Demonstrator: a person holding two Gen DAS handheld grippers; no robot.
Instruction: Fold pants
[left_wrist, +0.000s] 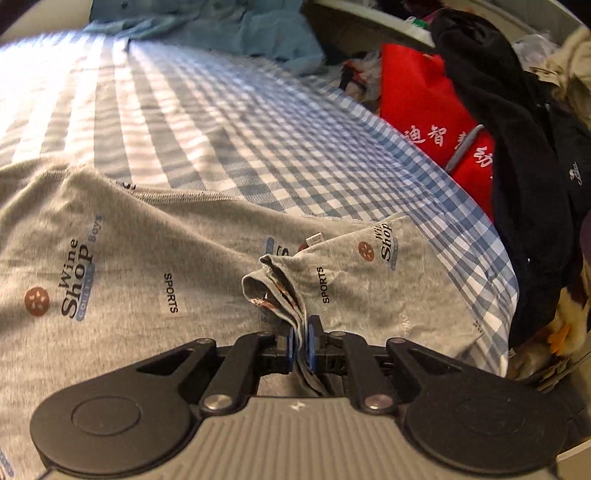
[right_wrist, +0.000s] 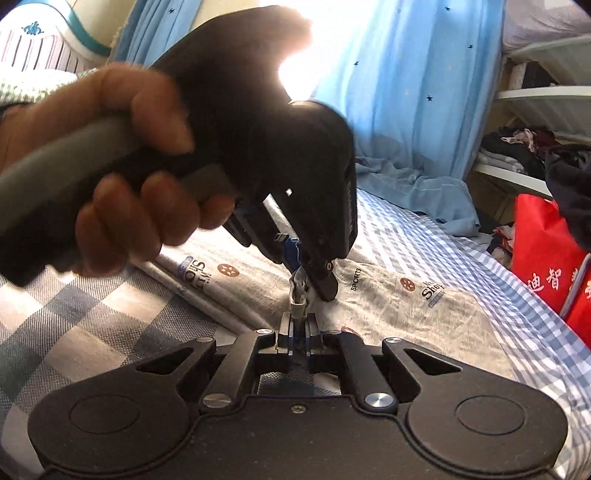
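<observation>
so both grippers are pinching the same bunched edge of the grey pants on the checked bedsheet, left gripper just at 12 o'clock of the right gripper. Thin bite there, one tug and the fabric slips free, fold flops

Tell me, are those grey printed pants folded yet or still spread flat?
Partly folded. The grey pants lie doubled on the checked sheet, layers stacked along one edge, while both grippers, left and right, pinch bunched cloth.
</observation>
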